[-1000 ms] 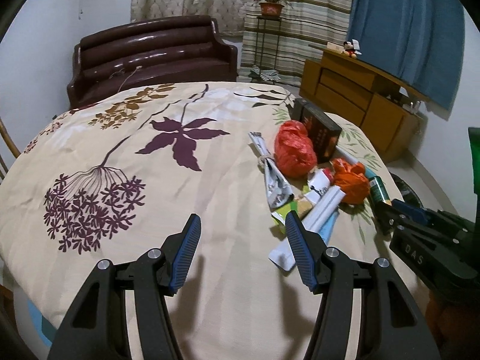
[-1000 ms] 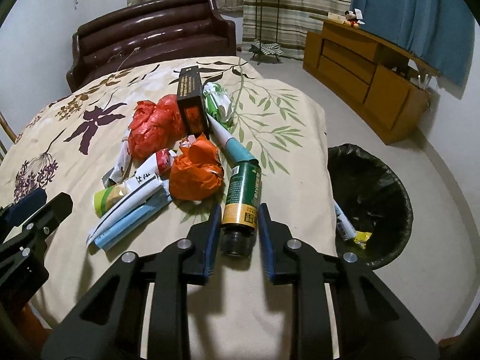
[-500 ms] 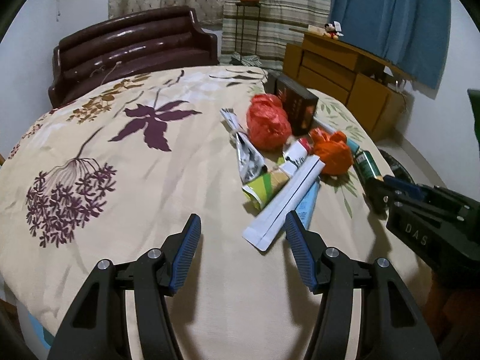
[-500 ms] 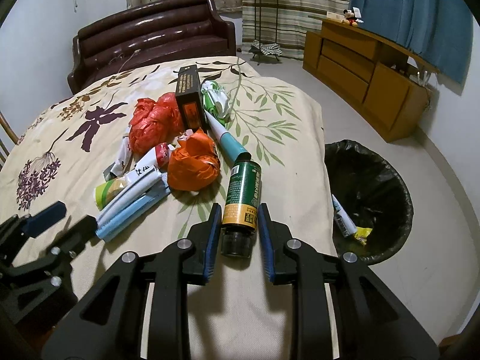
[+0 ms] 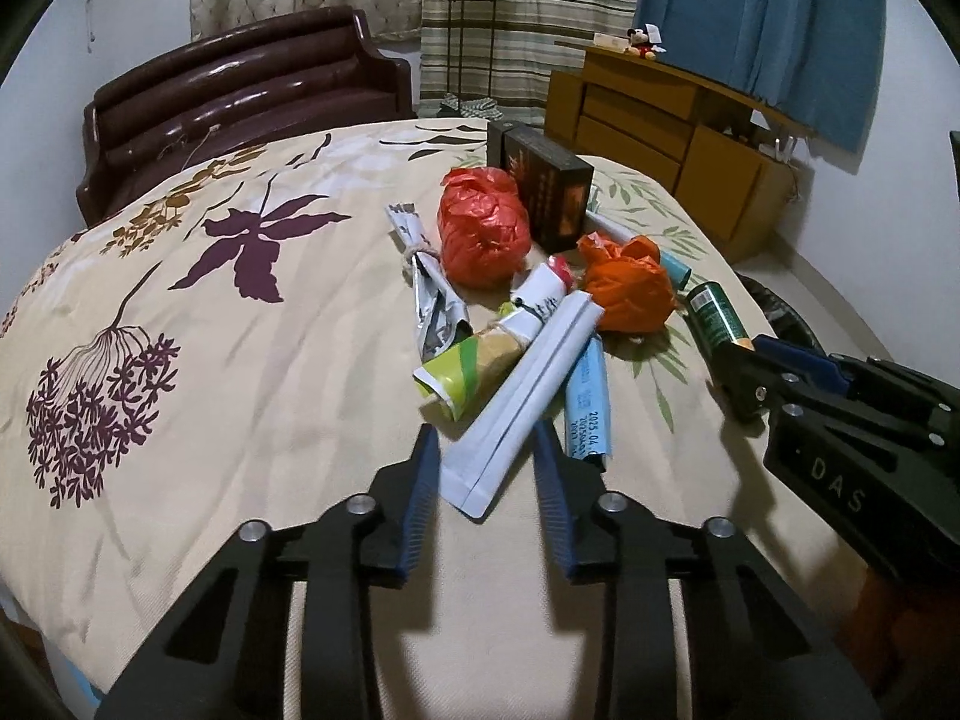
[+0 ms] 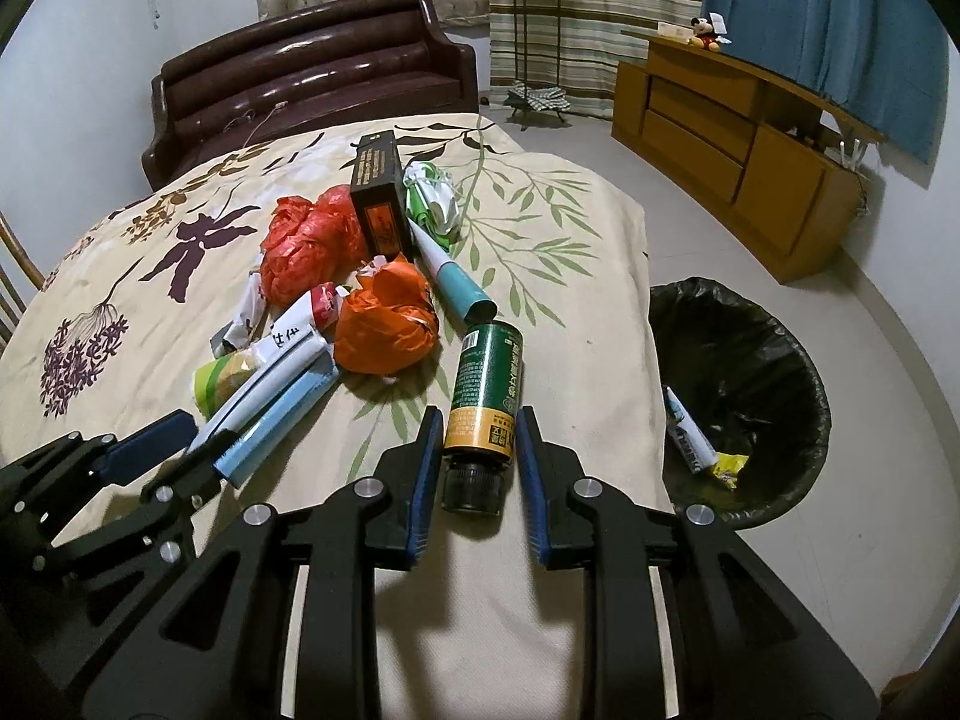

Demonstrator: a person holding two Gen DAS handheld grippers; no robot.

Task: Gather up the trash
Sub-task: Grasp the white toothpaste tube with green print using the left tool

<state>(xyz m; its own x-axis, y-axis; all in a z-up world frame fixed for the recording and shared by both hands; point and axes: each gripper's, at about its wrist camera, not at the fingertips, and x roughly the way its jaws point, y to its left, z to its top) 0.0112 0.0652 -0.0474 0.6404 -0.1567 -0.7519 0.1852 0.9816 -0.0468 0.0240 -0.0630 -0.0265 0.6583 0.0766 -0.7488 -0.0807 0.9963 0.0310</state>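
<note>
1. Left gripper (image 5: 483,468): jaws just closing around white packet (image 5: 522,396) at lower centre, pads not yet pressing.
2. Right gripper (image 6: 474,456) clamped on green bottle (image 6: 489,384) near the table (image 6: 600,312) edge.
3. Bin (image 6: 744,396) right, floor open.
4. Trash pile crowds centre; bare cloth left.

Dark brown sofa (image 6: 312,78) upper left, wooden cabinet (image 6: 738,138) upper right, blue curtain (image 6: 840,18) above it, pale tiled floor (image 6: 600,138).

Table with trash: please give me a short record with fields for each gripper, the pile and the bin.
left gripper: jaws just been closing, white packet between them, not clearly pinched
right gripper: shut on green bottle
pile: red bag, orange bag, dark box, blue tube
bin: on the floor beside the table, some trash inside
</note>
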